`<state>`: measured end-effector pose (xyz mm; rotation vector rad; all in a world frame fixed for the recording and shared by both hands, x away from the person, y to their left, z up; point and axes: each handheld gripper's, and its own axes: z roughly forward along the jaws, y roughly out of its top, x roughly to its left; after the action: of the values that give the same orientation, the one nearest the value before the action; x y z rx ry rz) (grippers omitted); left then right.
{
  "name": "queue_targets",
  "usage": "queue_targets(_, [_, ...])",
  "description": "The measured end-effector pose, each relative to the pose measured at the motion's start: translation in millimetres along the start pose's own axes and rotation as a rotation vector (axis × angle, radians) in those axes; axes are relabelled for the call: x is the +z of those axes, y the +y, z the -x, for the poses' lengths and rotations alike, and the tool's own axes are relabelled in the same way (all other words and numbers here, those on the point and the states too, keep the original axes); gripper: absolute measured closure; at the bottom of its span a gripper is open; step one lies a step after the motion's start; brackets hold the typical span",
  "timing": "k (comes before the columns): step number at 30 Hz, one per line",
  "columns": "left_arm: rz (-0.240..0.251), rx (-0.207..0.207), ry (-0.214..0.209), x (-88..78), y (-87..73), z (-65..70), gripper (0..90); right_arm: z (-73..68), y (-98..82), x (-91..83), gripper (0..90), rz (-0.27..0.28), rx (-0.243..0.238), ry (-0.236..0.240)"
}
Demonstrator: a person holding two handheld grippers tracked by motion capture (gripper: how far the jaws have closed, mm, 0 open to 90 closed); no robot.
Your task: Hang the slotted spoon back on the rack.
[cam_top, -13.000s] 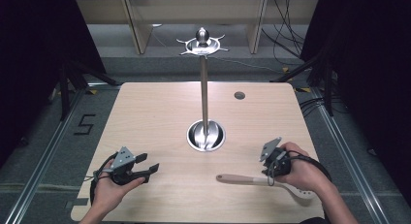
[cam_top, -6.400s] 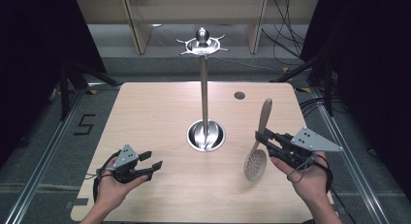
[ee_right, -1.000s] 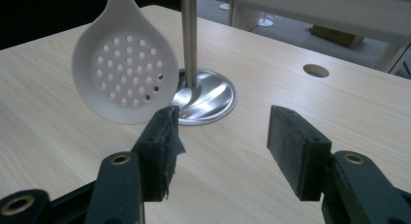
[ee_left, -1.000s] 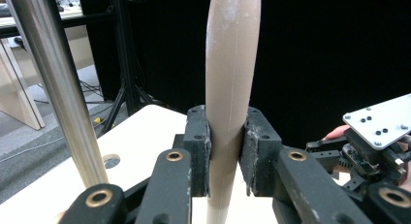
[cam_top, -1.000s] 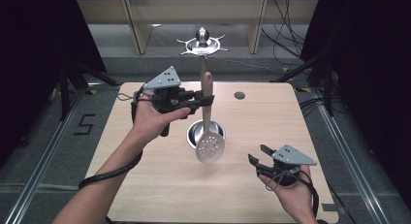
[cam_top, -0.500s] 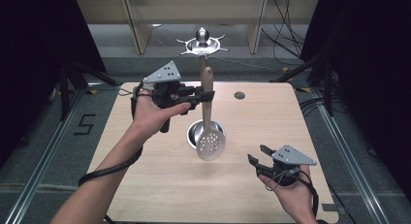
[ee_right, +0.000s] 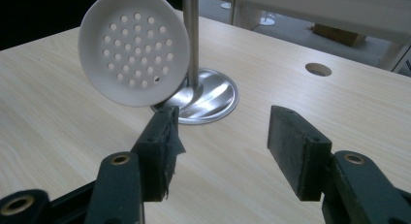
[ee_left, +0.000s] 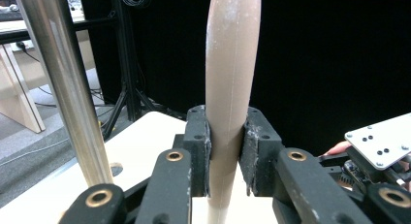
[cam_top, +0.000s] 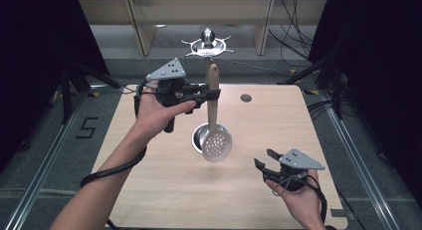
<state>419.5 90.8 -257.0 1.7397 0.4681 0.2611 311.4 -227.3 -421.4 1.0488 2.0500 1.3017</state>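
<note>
While your left gripper [cam_top: 215,94] hangs raised beside the steel pole [cam_top: 208,75], its jaws are clamped tight on the wooden handle of the skimmer [cam_top: 215,120]. Left gripper view: both pads [ee_left: 199,146] press the handle from either side, handle running roughly upright between them, pole just to the left of it.

Skimmer posn: hanging head-down, just in front of the pole. White perforated head [cam_top: 217,146] sits off the table [cam_top: 149,185], over the near edge of the pole's round steel base [cam_top: 199,135]. Handle top reaches up near the hook ring [cam_top: 207,46] at the pole's top; can't tell if it touches a hook.

Right gripper view: head [ee_right: 134,54] tilted, holes facing you, partly covering the pole [ee_right: 193,35] and base [ee_right: 213,100].

Your right gripper [cam_top: 264,163] is low, near the table's front edge, well to the right of the pole base and apart from the skimmer. Jaws spread wide, nothing between them, only bare tabletop [ee_right: 232,151] in the gap. Round hole in table [cam_top: 245,97] lies to the right of the pole, far side.
</note>
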Motion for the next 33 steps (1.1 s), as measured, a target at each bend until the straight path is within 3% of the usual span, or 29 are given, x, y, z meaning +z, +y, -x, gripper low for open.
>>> queue_targets(3, [0.001,-0.005,-0.002,0.8,1.2,-0.7,74.5,1.6,0.6,-1.2,45.6,0.003,-0.027,-0.021])
queue_targets(18, [0.004,-0.02,-0.003,2.7,7.0,-4.8,74.5,-2.3,-0.6,-0.3,45.5,0.002,0.023,-0.019])
queue_targets(33, [0.007,-0.038,-0.005,4.0,8.1,-9.7,74.4,-1.3,-0.1,-1.9,45.5,-0.018,0.016,-0.009])
